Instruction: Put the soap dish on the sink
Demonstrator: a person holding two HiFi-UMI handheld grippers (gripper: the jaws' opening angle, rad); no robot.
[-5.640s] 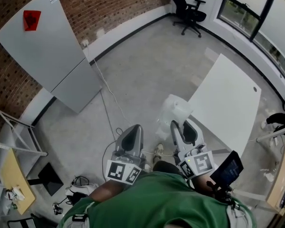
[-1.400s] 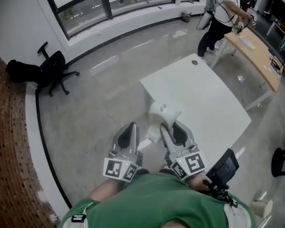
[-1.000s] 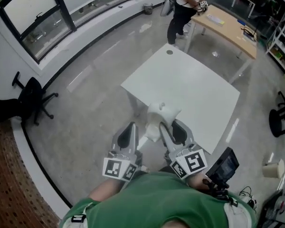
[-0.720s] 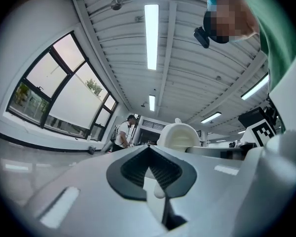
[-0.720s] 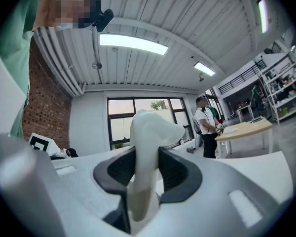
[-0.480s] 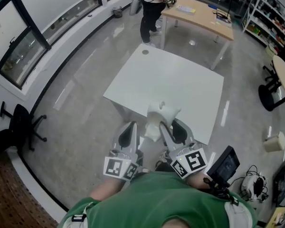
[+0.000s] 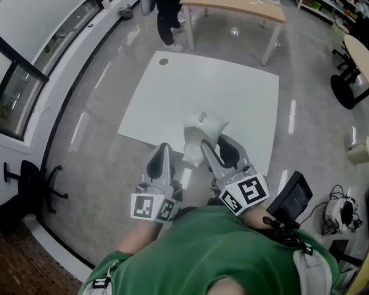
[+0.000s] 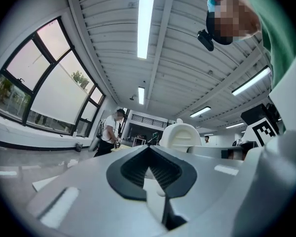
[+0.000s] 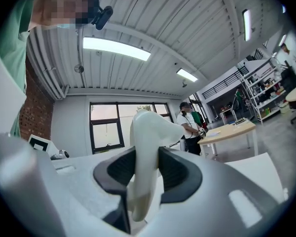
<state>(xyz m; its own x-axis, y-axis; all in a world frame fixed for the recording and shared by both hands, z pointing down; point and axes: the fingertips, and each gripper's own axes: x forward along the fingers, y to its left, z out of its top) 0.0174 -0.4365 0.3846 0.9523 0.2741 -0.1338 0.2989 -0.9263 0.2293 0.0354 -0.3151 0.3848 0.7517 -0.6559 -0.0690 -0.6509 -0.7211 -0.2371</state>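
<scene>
Since a moment before, the white tabletop (image 7: 197, 91) had slid closer, and the soap dish (image 7: 203, 126) hung over its near edge, pinched in the right tongs (image 7: 213, 150). The left tongs (image 7: 161, 157) were pressed together, empty. Across the shiny grey floor (image 7: 89, 134), a person (image 7: 166, 8) stood by a wooden tabletop (image 7: 237, 3).
</scene>
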